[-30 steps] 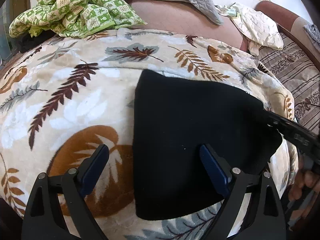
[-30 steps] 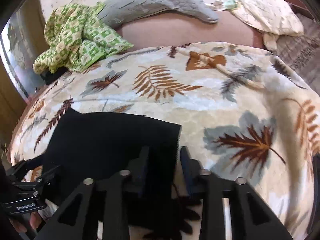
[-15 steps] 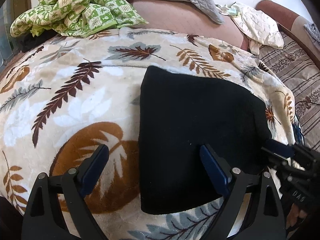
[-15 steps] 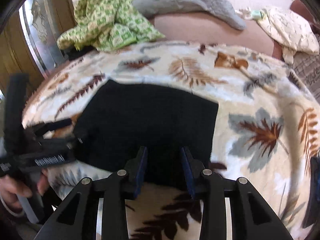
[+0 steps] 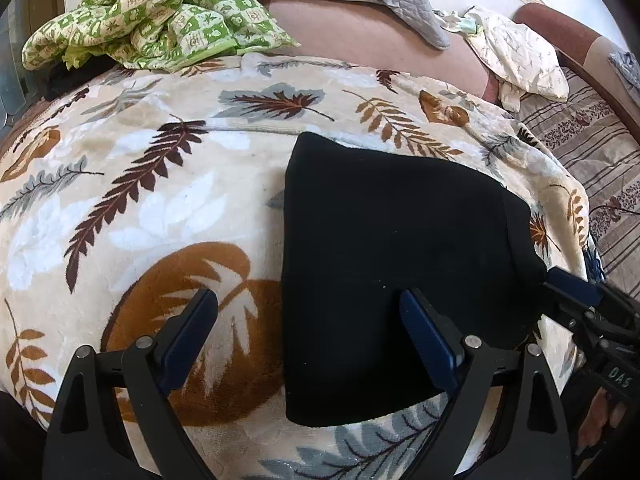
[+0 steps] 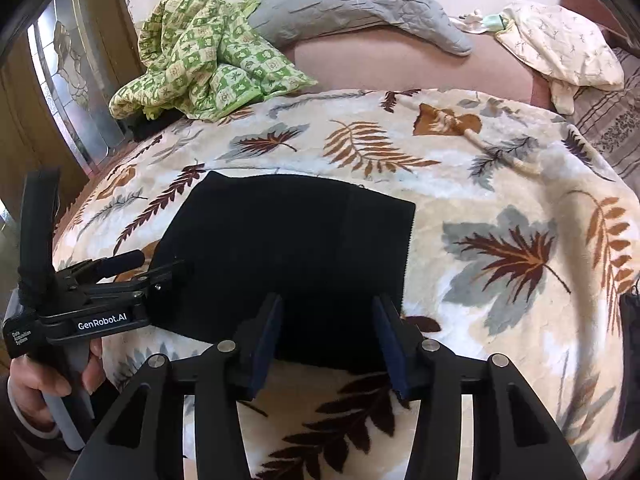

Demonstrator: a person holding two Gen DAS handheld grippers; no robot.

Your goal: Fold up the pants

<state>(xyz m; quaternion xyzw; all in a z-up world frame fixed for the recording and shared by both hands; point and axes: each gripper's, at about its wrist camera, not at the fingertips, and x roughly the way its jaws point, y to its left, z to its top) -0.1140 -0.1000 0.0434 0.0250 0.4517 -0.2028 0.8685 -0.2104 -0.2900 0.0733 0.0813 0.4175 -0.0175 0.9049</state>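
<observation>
Pants (image 5: 392, 272) lie as a compact black rectangle on the leaf blanket (image 5: 160, 200), apparently fully folded. Left gripper (image 5: 308, 332) jaws wide apart, straddling the near-left edge; right gripper (image 6: 328, 332) parted, empty, at the near edge. Judgement: only tidying remains; press edges flat, lift clear without snagging fabric.
</observation>
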